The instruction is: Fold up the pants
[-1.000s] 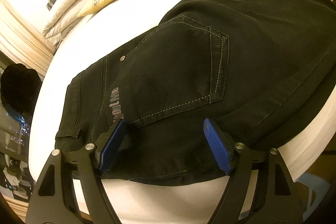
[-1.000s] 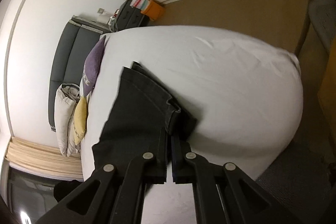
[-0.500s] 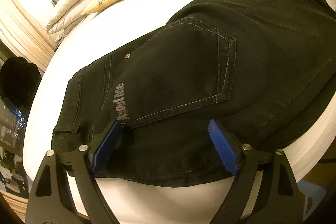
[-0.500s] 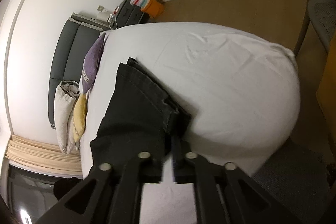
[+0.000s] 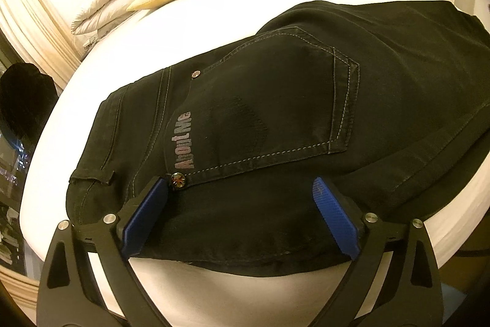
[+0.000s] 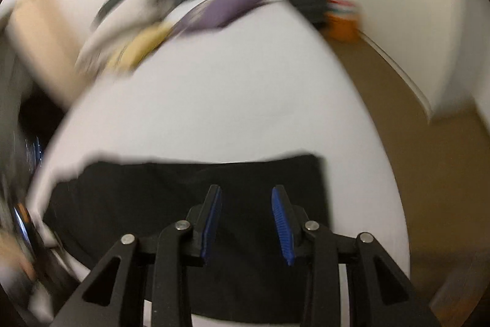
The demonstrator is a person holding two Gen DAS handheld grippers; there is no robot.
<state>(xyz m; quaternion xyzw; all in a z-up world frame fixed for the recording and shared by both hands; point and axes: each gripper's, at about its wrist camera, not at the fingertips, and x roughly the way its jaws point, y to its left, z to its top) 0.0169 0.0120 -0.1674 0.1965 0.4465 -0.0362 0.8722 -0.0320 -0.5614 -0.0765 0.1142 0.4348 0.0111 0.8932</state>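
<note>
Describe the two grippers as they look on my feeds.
Both match. The left gripper and right gripper each have two black fingers with triangular cutouts, silver round pivot screws, and blue ribbed pads on the inner faces. No cables, markings, hands or sleeves show. The right view is motion-blurred.

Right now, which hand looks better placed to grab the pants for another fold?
Probably the left. The left gripper stands wide open right over the pants' waist edge. The right gripper, jaws just opening with nothing between them, shows only a blurred view.
</note>
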